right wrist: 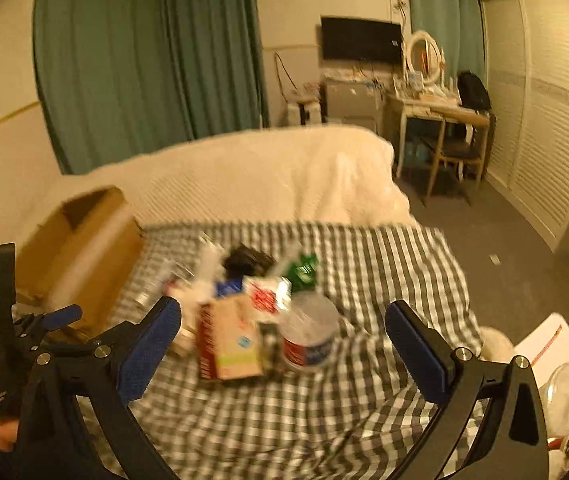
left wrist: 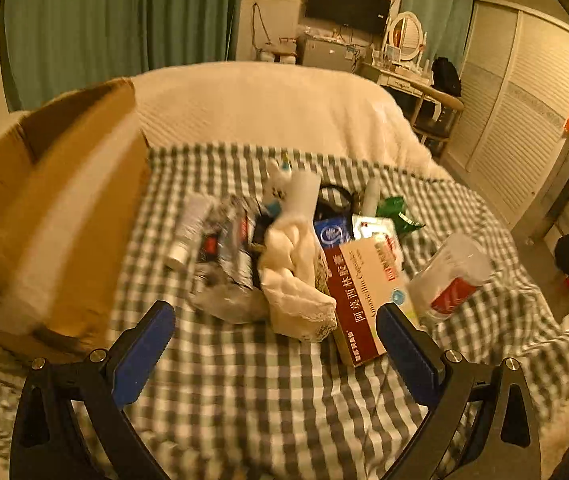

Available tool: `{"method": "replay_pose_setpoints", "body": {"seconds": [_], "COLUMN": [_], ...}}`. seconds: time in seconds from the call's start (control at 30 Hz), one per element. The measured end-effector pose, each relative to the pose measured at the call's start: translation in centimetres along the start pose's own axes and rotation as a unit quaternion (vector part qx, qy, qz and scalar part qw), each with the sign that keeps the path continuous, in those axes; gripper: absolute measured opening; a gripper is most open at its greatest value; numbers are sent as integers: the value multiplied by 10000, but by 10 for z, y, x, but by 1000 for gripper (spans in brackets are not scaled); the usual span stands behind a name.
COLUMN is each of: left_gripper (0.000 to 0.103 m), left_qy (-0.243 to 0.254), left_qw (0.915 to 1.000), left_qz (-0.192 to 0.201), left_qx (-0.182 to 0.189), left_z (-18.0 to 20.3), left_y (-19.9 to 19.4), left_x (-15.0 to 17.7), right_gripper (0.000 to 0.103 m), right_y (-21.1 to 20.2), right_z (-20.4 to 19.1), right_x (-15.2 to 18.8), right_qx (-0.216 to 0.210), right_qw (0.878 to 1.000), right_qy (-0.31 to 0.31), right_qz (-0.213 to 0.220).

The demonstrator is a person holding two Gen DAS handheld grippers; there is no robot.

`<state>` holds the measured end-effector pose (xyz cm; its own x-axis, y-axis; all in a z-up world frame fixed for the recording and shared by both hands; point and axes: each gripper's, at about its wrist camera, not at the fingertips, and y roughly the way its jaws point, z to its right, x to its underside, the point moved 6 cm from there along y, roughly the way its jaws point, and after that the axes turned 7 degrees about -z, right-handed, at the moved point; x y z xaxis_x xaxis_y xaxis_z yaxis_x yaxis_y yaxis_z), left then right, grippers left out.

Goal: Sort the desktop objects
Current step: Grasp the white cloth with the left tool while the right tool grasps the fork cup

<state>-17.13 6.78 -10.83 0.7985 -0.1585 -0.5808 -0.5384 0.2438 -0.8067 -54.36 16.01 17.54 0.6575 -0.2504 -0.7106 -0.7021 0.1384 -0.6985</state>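
Stage of task: judged at or near the outset; nothing visibly sorted.
Work surface: checked cloth (left wrist: 244, 380) over a bed, with a white blanket (left wrist: 268, 104) behind it.
Objects to sort: a heap lying together mid-cloth, touching or overlapping. It includes a medicine box (left wrist: 360, 300), a white sock (left wrist: 296, 276), a clear tub with a red label (left wrist: 450, 274), a green packet (left wrist: 398, 212), a blue packet (left wrist: 332, 234) and a white tube (left wrist: 188, 228). Other pieces are too blurred to name.
Receptacle: cardboard box (left wrist: 44, 200) at the left edge of the cloth, just beside the heap, open. Its inside is not clearly shown, so contents cannot be confirmed.
Left gripper (left wrist: 274, 324): jaws spread wide, empty, poised short of the heap's near edge.
Right gripper (right wrist: 284, 322): jaws spread wide, empty, above the cloth facing the heap.
Remaining: apparently the whole heap.
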Motion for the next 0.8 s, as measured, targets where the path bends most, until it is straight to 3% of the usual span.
{"method": "replay_pose_setpoints", "body": {"seconds": [0.27,0.37,0.47,0.5,0.53,0.57,0.63,0.73,0.8], "left_gripper": [101,92,79,68,54,50,31,15,12], "left_qy": [-13,41,70,64,83,138,168,64,101], "left_qw": [9998,9996,9997,9997,9997,9997,9997,9999,9998], "left_qz": [181,226,180,205,206,142,76,112,111], "left_qx": [-90,-190,-120,-98,-99,-143,-146,52,126], "left_z": [2,-5,-9,-11,-10,-11,-15,-21,-21], "left_y": [51,64,69,68,69,70,68,57,49], "left_x": [-5,-10,-11,-11,-11,-10,-8,-7,-7], "right_gripper": [102,102,102,100,90,83,61,61,61], "right_y": [86,107,115,116,117,117,122,125,121], "right_z": [25,26,24,23,24,24,25,26,26], "right_x": [23,25,28,29,30,30,31,35,37], "right_qx": [6,96,114,96,69,52,25,-28,-32], "right_qw": [9997,9995,9994,9994,9993,9993,9988,9985,9986], "right_qy": [41,-39,-69,-50,-27,-1,50,149,184], "right_qz": [-240,-301,-316,-342,-366,-380,-481,-530,-490]}}
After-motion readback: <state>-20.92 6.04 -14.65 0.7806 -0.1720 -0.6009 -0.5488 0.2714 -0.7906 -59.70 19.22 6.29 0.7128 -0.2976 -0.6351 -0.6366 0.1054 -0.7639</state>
